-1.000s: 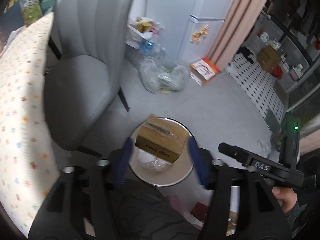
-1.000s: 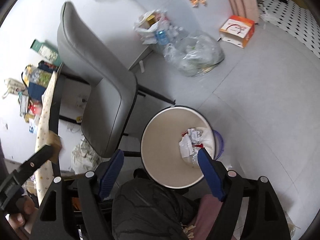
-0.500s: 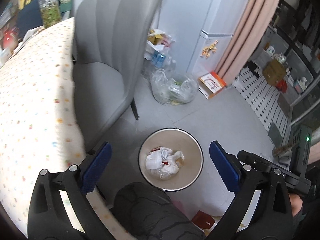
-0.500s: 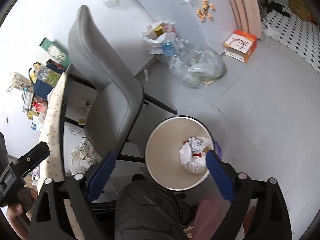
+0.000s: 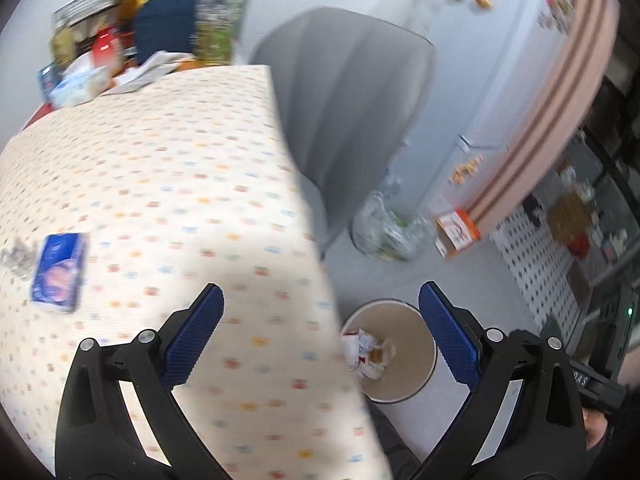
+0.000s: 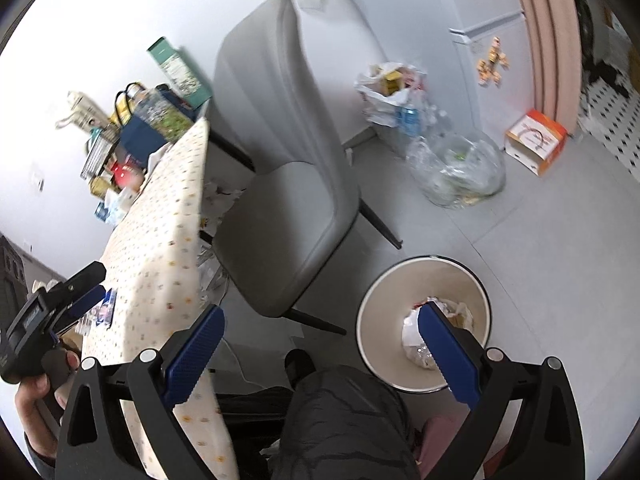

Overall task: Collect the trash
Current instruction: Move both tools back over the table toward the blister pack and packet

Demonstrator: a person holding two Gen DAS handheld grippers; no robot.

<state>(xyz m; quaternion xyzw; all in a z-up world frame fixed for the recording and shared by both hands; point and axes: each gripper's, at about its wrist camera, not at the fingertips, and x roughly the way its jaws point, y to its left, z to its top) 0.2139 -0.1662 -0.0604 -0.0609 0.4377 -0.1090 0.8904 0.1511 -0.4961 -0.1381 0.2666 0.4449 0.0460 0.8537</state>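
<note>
The round beige trash bin [image 5: 416, 364] [image 6: 384, 320] stands on the floor beside the table, with crumpled white paper and wrappers [image 5: 370, 354] [image 6: 412, 332] inside. My left gripper [image 5: 320, 290] [image 6: 98, 280] hangs open and empty above the table's edge. A blue tissue pack [image 5: 60, 272] lies on the table to its left, and a crumpled clear wrapper [image 5: 16, 258] sits at the far left edge. My right gripper [image 6: 320, 310] is above the floor beside the bin; its jaws are opening with nothing between them.
The table [image 5: 180, 160] [image 6: 160, 240] has a dotted cream cloth and clutter [image 5: 120, 40] at its far end. A grey chair [image 5: 352, 100] [image 6: 288, 208] stands beside it. A clear bag [image 6: 460, 172] and an orange box [image 6: 536, 140] sit on the floor. The person's knee [image 6: 344, 420] is below.
The cardboard box held over the bin by my left gripper is gone from its fingers. Both grippers opened wide and rose. The left one swung left over the table.
</note>
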